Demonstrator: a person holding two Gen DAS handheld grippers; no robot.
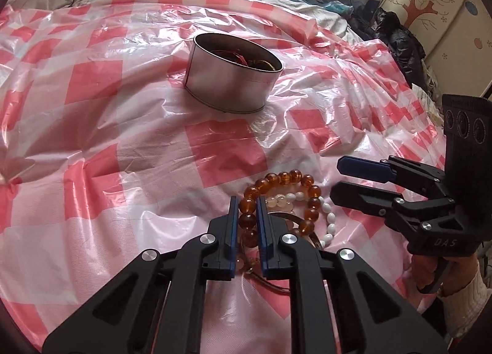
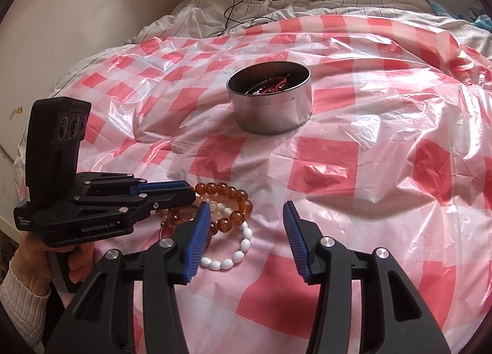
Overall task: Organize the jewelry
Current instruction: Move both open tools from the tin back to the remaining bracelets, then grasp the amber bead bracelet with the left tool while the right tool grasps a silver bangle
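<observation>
left gripper (image 1: 247, 200) clamps amber bracelet (image 1: 307, 183); right gripper (image 2: 247, 211) gapes empty.

Amber bead bracelet (image 1: 278, 197) is lying clamped between left hand-held gripper (image 1: 247, 203) pads; white bead bracelet (image 2: 236, 249) is resting just beside it; round tin (image 2: 270, 101) is standing well beyond.

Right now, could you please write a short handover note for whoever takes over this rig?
Left gripper: closed on the amber bead bracelet, in the pile on the checked plastic sheet.
Right gripper: open, empty, beside the pile.
Done: the metal tin beyond already holds some jewelry.
Left: lift the amber bracelet into the tin, then the white bead bracelet, the pale bead bracelet and the other pieces beneath.
</observation>
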